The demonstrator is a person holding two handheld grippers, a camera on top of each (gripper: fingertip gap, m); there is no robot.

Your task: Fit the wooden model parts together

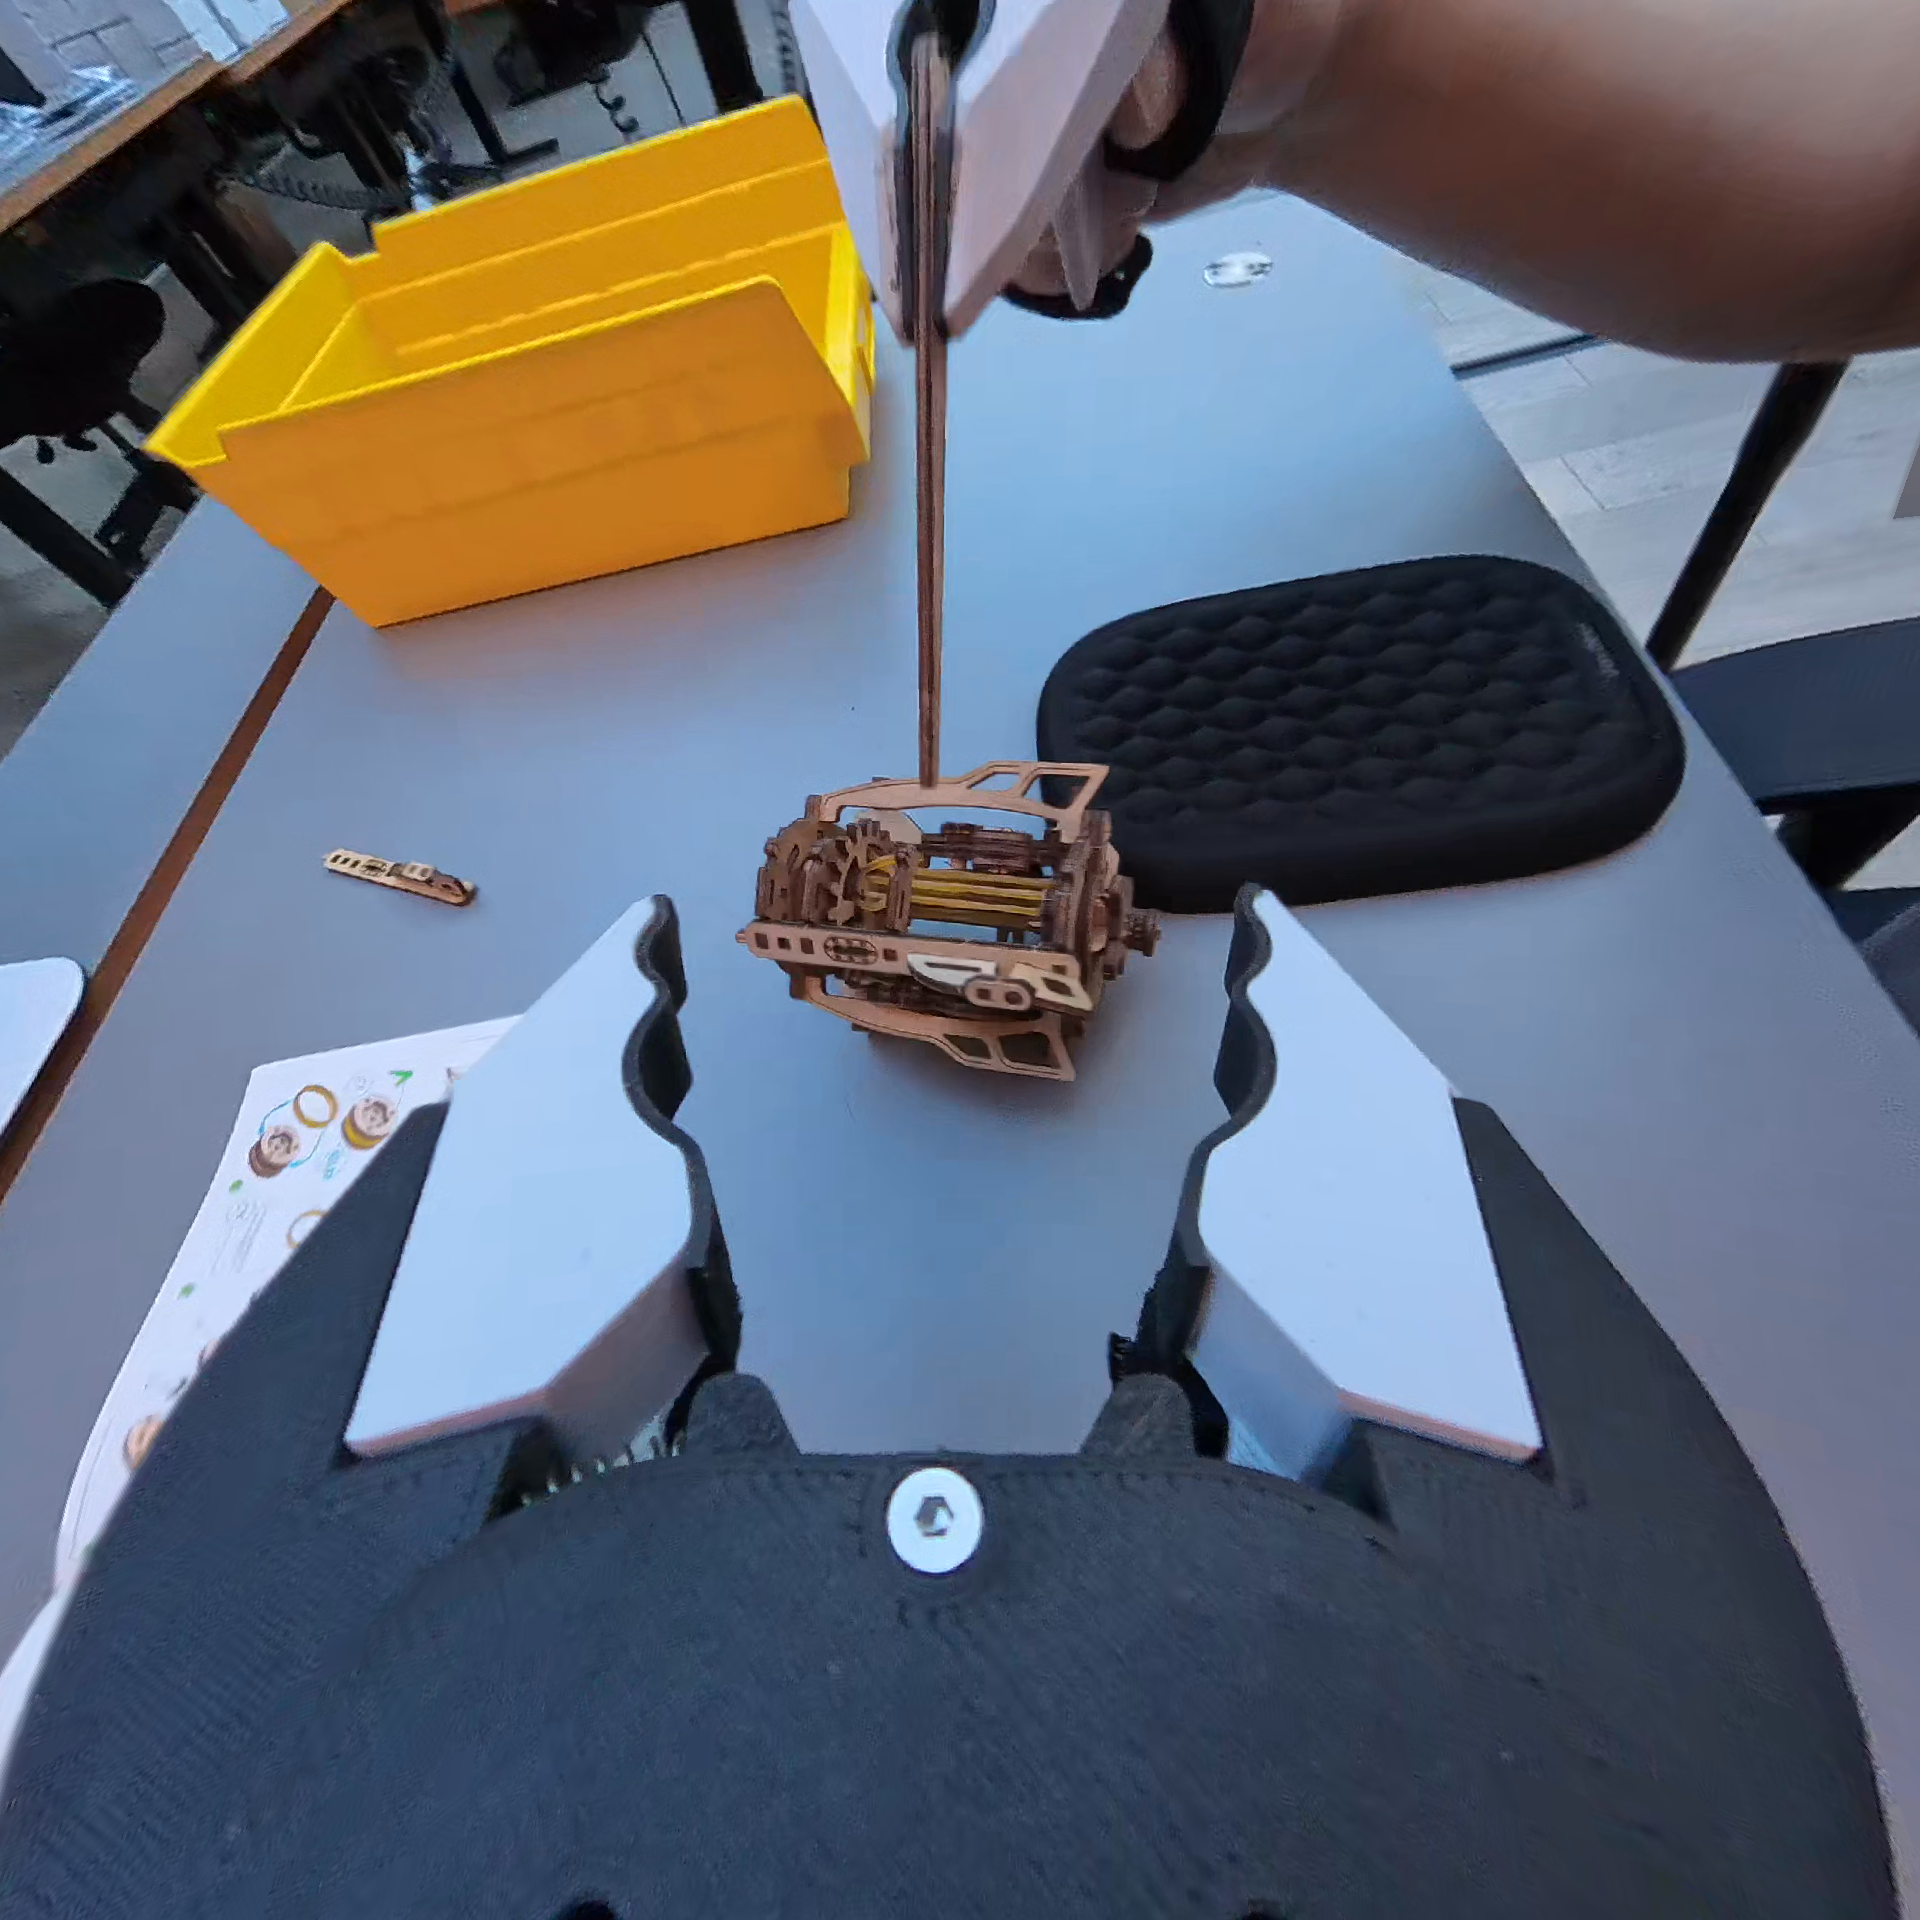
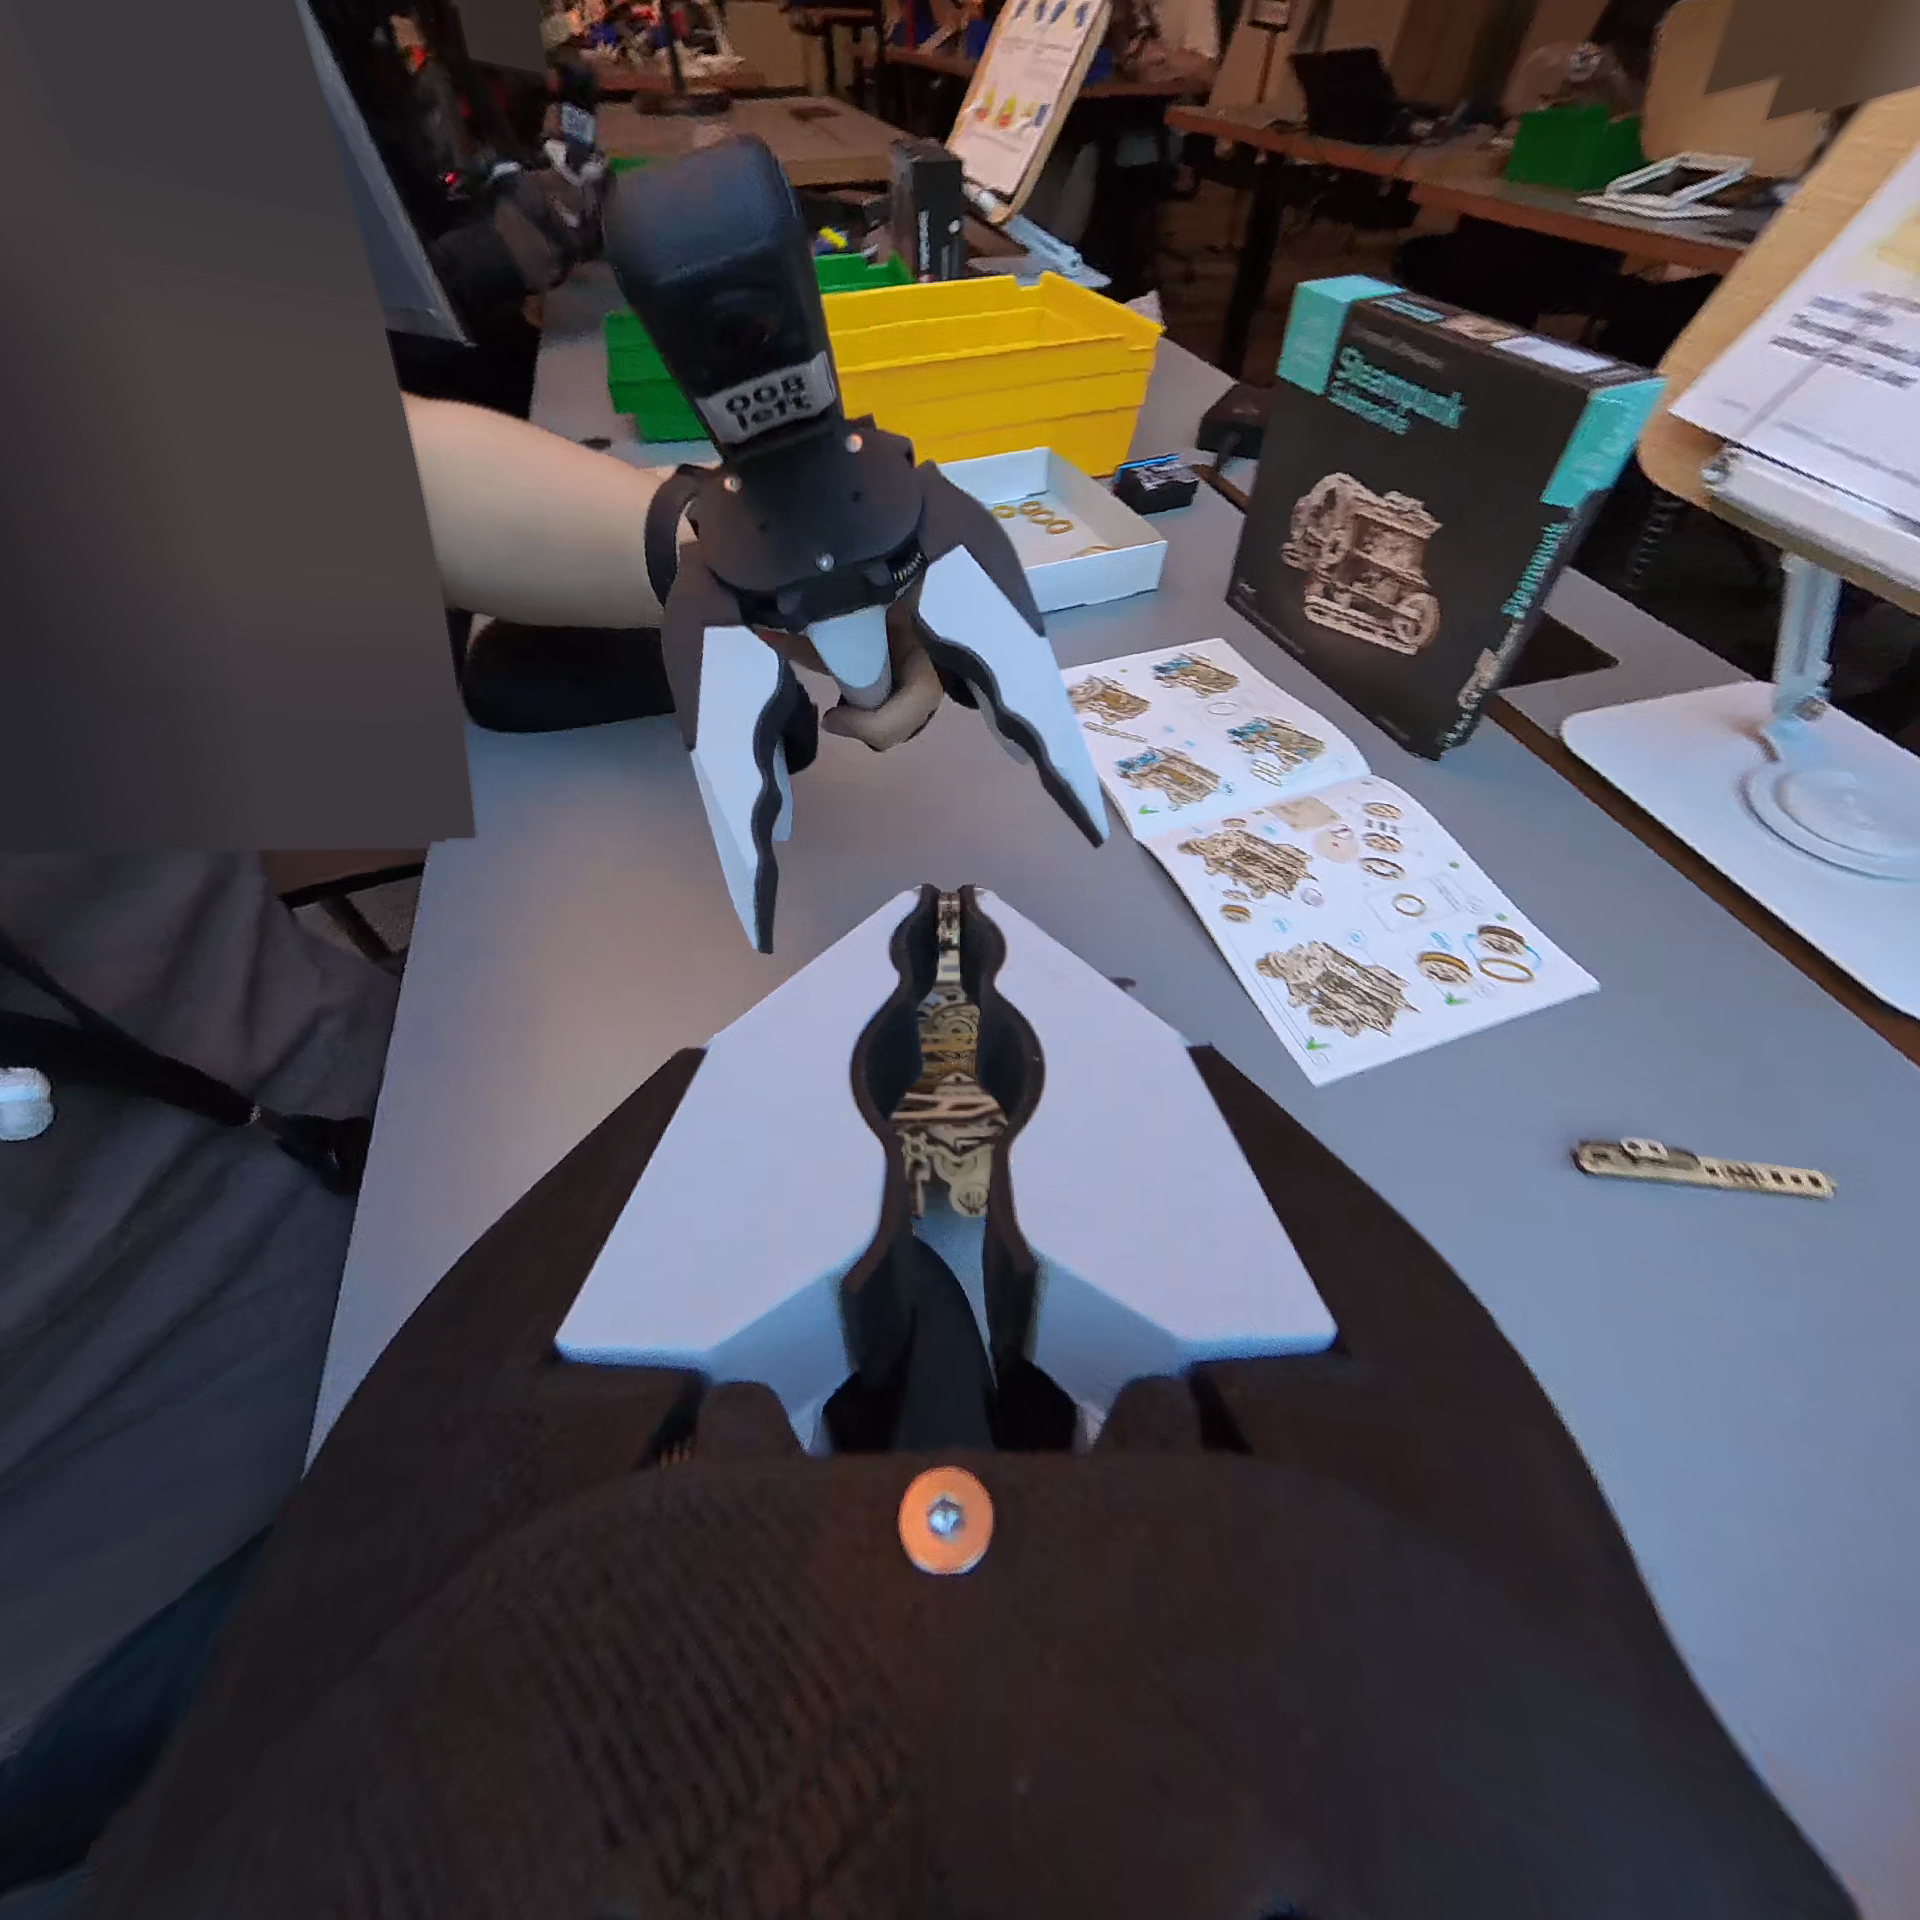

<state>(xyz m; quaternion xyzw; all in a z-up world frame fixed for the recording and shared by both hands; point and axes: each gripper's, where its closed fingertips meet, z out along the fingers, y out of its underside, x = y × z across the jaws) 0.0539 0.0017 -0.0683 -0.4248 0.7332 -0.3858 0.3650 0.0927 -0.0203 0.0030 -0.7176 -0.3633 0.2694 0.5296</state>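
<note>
The partly built wooden model with yellow rubber bands stands on the grey table. My left gripper is open, with its fingers on either side of the model and short of it, not touching. My right gripper comes down from above, shut on a thin flat wooden part held edge-on, whose lower end meets the model's top frame. In the right wrist view my right gripper pinches that part, the model shows through the gap below the pads, and the open left gripper hangs just beyond.
A small loose wooden strip lies left of the model and also shows in the right wrist view. Around the table are a yellow bin, a black quilted pad, an open instruction booklet, the kit's box and a white tray of rings.
</note>
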